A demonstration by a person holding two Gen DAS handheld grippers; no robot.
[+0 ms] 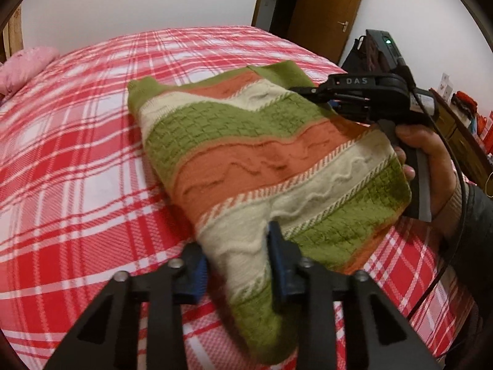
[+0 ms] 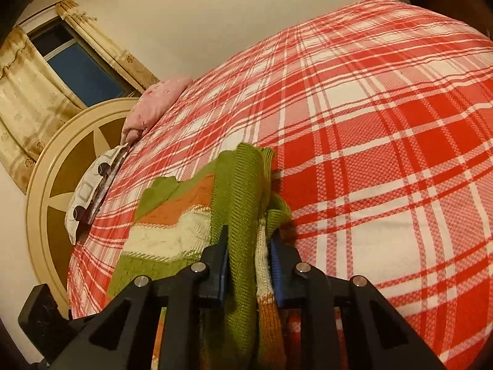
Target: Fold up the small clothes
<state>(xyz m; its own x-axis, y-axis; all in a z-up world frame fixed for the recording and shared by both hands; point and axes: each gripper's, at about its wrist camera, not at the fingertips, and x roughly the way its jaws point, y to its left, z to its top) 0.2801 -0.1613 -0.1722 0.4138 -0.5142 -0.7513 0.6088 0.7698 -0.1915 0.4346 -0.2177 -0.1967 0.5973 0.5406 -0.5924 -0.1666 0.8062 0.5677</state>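
Striped knit sweater (image 1: 262,166): folded, on plaid bed (image 1: 77,154). Left gripper (image 1: 237,265) and right gripper (image 2: 249,252): each clamped on 1 sweater edge.

Sweater (image 1: 271,166) on bed (image 1: 77,154), pillow (image 1: 24,67) at its far-left corner, door (image 1: 326,9) behind

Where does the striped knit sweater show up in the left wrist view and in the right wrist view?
Left wrist: striped knit sweater fills the centre, running to the lower middle.
Right wrist: striped knit sweater sits at lower centre, bunched.
Shared landmark: the pink pillow at the bed's far edge.
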